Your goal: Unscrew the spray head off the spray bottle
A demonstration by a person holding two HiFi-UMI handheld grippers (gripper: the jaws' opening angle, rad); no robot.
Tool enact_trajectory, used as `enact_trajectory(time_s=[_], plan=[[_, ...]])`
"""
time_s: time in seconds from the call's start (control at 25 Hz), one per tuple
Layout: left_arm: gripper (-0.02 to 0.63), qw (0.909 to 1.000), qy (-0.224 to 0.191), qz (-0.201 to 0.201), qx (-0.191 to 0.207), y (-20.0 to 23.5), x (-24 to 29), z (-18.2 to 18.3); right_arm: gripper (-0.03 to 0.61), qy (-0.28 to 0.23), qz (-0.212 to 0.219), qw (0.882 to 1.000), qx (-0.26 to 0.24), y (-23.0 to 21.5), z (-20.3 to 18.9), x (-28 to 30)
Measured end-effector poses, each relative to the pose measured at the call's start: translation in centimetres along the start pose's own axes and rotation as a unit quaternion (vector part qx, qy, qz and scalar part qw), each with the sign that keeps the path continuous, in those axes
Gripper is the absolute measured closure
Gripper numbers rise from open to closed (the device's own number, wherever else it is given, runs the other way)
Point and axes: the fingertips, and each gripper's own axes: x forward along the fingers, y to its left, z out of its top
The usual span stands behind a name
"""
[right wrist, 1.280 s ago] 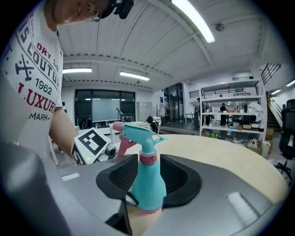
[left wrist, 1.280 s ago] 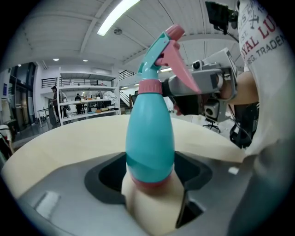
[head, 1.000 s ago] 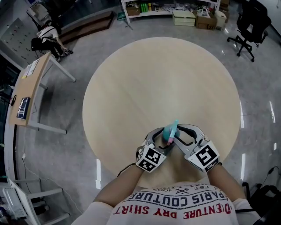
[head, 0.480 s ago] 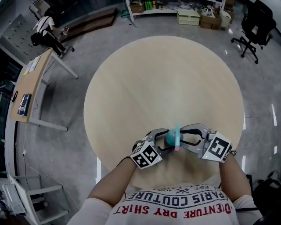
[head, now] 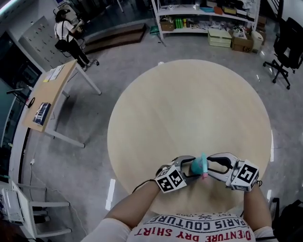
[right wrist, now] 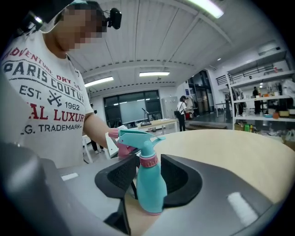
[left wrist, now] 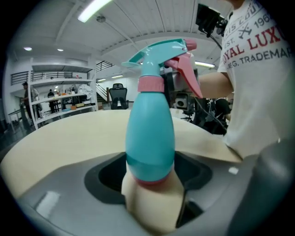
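The spray bottle point(head: 199, 165) stands upright between the two hand-held grippers, low over the near edge of the round counter point(head: 189, 104). It cannot be told whether its base rests on the wood. Its body is teal, with a pink collar point(left wrist: 150, 84) at the neck. Above that sit the teal spray head point(left wrist: 156, 50) and a pink trigger point(left wrist: 186, 76), which hangs on the side toward the person's shirt point(head: 199, 229).

The left hand-held gripper point(head: 188, 167) is clamped on the bottle's lower body. In its own view the wide teal belly fills the gap between the grey jaws, and the neck and head rise clear above them.

The right hand-held gripper point(head: 213, 165) comes in from the opposite side. Its jaws have just been opening, and the bottle's neck stands between them. The black ribbed pads flank the collar at its own height. A thin gap shows on the pad away from the trigger, so they do not pinch it.

The two sets of jaw tips nearly meet around the bottle. The left marker cube point(head: 170, 179) and the right marker cube point(head: 246, 176) sit behind them, toward the person.

Beyond the jaw tips the counter top stretches away. Far out past the left hand-held gripper a desk point(head: 49, 97) stands on the grey floor, with a person point(head: 66, 35) beyond it. Straight ahead of both hand-held grippers a shelf point(head: 203, 12) lines the wall. An office chair point(head: 288, 49) stands off past the right one.
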Motion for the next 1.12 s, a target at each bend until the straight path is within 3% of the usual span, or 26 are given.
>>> enact_trajectory(time_s=[0.2, 0.52, 0.76, 0.88, 0.92, 1.04, 1.12], plan=[[0.293, 0.9933, -0.006, 0.095, -0.064, 1.8, -0.3, -0.8, 0.365, -0.033, -0.038, 0.997, 0.053, 0.5, -0.4, -2.1], [0.293, 0.9676, -0.008, 0.213, -0.136, 1.9, -1.2, -1.2, 0.299, -0.044, -0.121, 0.991, 0.019, 1.3, 0.2, 0.8], [0.291, 0.9590, -0.003, 0.237, -0.156, 0.7, -0.8, -0.6, 0.284, -0.055, -0.170, 0.983, 0.029, 0.4, 0.4, 1.7], [0.291, 0.9574, 0.001, 0.248, -0.147, 0.5, -0.3, -0.2, 0.295, -0.043, -0.194, 0.980, 0.007, -0.6, 0.0, 2.0], [0.291, 0.9565, 0.003, 0.254, -0.144, 0.5, -0.2, -0.2, 0.305, -0.042, -0.201, 0.979, 0.001, -0.9, -0.1, 2.0], [0.291, 0.9554, 0.001, 0.256, -0.148, 0.9, 0.2, -0.3, 0.422, -0.045, -0.206, 0.978, -0.004, -1.7, -0.1, 2.3], [0.291, 0.9573, 0.001, 0.247, -0.150, 0.9, 0.2, -0.4, 0.425, -0.041, -0.199, 0.979, -0.006, -1.5, -0.1, 2.4]])
